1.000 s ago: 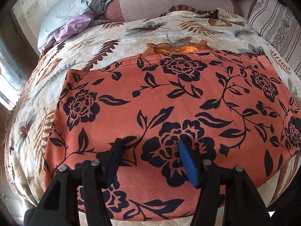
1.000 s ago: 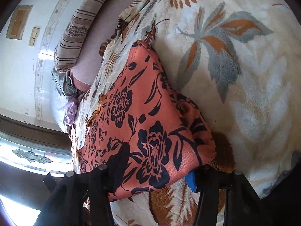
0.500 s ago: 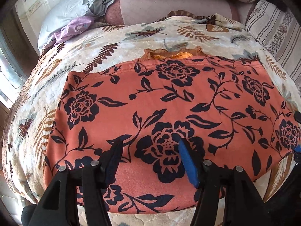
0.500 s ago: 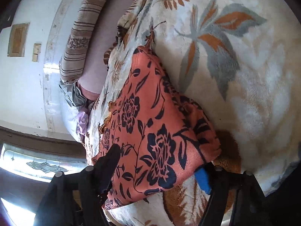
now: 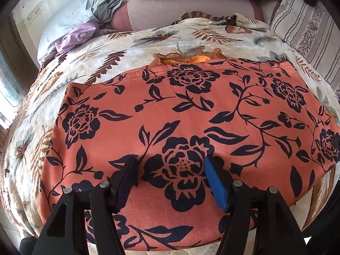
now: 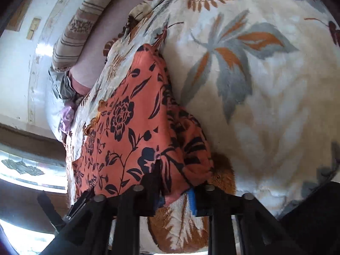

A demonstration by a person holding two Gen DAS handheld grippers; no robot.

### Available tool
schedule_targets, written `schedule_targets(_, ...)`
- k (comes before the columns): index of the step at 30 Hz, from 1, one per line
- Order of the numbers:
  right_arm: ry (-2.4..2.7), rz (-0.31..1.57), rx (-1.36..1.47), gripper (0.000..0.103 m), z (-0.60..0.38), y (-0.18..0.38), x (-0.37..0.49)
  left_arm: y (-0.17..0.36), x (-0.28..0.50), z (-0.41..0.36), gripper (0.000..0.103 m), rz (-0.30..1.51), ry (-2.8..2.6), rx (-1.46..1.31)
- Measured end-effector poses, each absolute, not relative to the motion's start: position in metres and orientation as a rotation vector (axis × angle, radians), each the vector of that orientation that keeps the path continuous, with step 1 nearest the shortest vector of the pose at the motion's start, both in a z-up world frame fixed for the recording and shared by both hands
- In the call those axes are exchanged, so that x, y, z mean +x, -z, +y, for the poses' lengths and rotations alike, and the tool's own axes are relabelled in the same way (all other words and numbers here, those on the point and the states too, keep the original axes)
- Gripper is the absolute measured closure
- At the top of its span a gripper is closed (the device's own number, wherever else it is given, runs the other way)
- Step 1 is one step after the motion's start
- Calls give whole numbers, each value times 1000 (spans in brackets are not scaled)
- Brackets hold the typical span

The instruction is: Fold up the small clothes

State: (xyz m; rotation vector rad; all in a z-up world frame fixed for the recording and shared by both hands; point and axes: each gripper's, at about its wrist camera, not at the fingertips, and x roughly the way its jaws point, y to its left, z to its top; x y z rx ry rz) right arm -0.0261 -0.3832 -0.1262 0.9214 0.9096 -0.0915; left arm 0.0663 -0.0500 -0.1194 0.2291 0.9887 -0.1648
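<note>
The orange flowered garment (image 5: pixel 191 116) lies flat on the leaf-patterned blanket (image 6: pixel 265 106) of the bed, and it looks soft, light and limp. The left tongs (image 5: pixel 171 170) hover wide above the garment's middle. The right tongs (image 6: pixel 176 182) are closing on its near corner, a good hold because there the doubled edge is thicker.

orange black-flowered garment (image 5: pixel 191 110)

My bed's leaf-print blanket (image 5: pixel 136 59) carries the orange garment (image 5: pixel 191 114) spread flat; a purple cloth (image 5: pixel 78 36) lies near the pillows (image 5: pixel 308 27).
</note>
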Motion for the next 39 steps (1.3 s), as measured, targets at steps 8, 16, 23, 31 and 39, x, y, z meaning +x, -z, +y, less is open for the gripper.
schedule_targets(8, 51, 785, 869, 20, -427, 80, -7, 120, 67, -49, 36, 998, 166, 219)
schedule_targets(16, -65, 991, 687, 22, -417, 98, 134, 120, 71, -48, 35, 1007, 171, 207)
schedule_targets(23, 60, 1089, 445, 70, -396, 110, 175, 121, 73, -46, 33, 1005, 179, 191)
schedule_targets(31, 148, 957, 367, 33, -373, 68, 130, 121, 72, -46, 33, 1005, 173, 179)
schedule_targets(39, -220, 946, 599, 31, -300, 68, 46, 120, 70, -44, 33, 995, 171, 171)
